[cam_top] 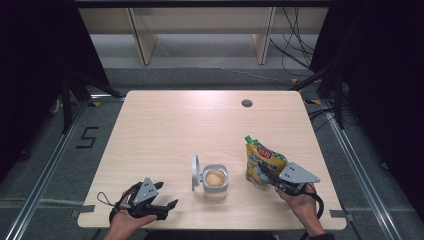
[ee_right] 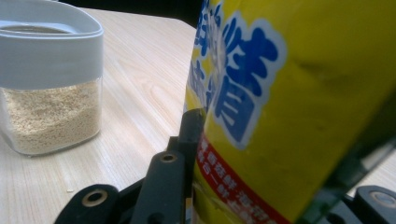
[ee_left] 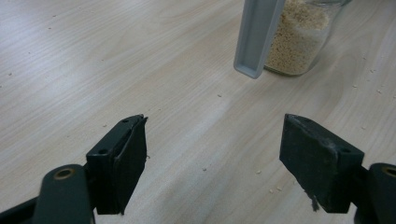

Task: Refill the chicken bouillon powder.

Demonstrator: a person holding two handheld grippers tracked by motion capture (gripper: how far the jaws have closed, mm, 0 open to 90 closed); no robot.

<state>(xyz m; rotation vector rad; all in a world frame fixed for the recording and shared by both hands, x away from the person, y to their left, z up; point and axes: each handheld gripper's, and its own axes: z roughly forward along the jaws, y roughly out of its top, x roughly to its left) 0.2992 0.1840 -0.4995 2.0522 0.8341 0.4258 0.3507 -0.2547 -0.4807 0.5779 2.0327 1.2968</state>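
My right claw (cam_top: 270, 176) grips the yellow pouch (cam_top: 262, 161), standing upright on the surface (cam_top: 165, 125) just right of the clear jar (cam_top: 216, 181) of what looks like grain, lid (cam_top: 195, 172) flipped open. My left claw (cam_top: 162, 197) hovers spread wide, holding nothing.

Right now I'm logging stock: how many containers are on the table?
2: a clear jar of grain, lid open, near the front middle; a yellow pouch to its right, clamped in the right gripper.

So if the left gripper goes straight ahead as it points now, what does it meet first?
Likely the grey lid standing open beside the jar of grain. The left gripper is open, with bare table between; depth is hard to judge.
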